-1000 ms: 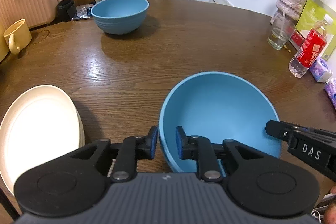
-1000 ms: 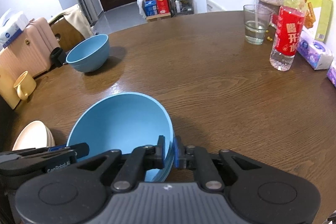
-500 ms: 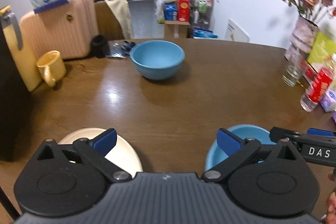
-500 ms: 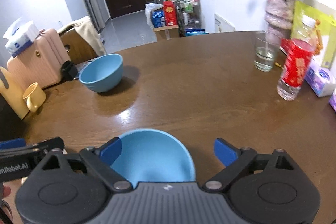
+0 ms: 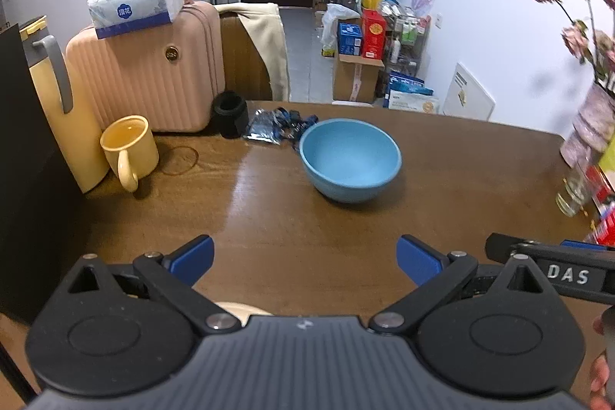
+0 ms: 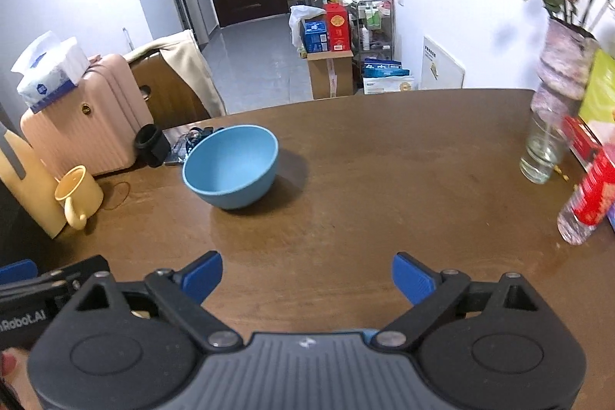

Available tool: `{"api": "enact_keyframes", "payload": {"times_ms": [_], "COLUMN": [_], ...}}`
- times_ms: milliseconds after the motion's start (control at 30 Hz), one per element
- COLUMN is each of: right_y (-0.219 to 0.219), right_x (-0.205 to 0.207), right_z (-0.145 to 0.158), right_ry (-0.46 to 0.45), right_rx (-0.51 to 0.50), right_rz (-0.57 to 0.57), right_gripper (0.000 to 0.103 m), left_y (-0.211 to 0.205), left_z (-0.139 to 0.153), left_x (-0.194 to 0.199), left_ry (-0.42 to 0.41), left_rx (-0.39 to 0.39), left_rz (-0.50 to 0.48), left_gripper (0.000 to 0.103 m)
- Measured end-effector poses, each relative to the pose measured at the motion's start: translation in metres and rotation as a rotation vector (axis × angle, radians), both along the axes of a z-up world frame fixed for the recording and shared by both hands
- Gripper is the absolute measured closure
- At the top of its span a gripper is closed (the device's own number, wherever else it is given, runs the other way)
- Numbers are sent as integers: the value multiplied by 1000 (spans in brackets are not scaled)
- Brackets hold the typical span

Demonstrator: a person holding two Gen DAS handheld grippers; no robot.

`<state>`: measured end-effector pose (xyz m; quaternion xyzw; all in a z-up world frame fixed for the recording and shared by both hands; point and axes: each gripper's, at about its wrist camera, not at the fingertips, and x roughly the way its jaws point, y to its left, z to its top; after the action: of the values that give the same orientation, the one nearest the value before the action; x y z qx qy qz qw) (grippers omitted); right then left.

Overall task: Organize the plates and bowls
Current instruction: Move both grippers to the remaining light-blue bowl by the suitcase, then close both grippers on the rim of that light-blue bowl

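- the left gripper is released, its jaws spread wide with nothing between them but bare brown surface; that reads as free to reach for the next piece.
- the right gripper is likewise spread wide and grasps nothing, hovering just beside the left one.
- a blue bowl stands upright on the surface, well ahead of both grippers and near the far edge; as the only dish in plain view, it is likely the next thing to gather.
- a cream rim peeks out under the left gripper's body, probably a plate; too little shows to be sure.
- the yellow mug, glass and bottle sit at the sides, leaving the middle free for stacking.
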<state>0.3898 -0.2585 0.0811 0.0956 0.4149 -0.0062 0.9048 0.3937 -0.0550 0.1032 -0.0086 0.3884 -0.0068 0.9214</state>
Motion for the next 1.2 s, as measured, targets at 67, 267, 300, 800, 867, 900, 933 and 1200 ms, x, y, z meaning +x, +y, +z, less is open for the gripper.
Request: {"api": "enact_keyframes", "payload": {"times_ms": [67,267,300,800,867,900,933,1200], "right_y": [6,15,15,18,18,17,17,21], "right_x": [17,74,85,211,223,226,231,252], "right_z": [-1,-13,-17,-74,-84,-88,-94,-117], "right_ry": [13,60,73,199,220,228,237,268], "right_rx": [-6,-10,-3,-1,-7,-6,-2,12], "right_rz": [0,-39,-50,-153,-164,-168,-169,-157], "right_gripper": [8,8,8,10,13,15,17,28], "left_y": [6,22,23,10,9,9,9,10], "left_z": [0,-4,-7,-68,-80,-85,-90,-115], "left_x": [15,71,81,214,228,235,239,260], "left_ry": [1,35,45,175,195,205,214,257], "left_rx": [-14,-55,-58,2,3,2,4,-3], "left_rz": [16,62,70,137,155,159,167,187], "left_gripper": [0,0,0,0,0,0,0,6]}}
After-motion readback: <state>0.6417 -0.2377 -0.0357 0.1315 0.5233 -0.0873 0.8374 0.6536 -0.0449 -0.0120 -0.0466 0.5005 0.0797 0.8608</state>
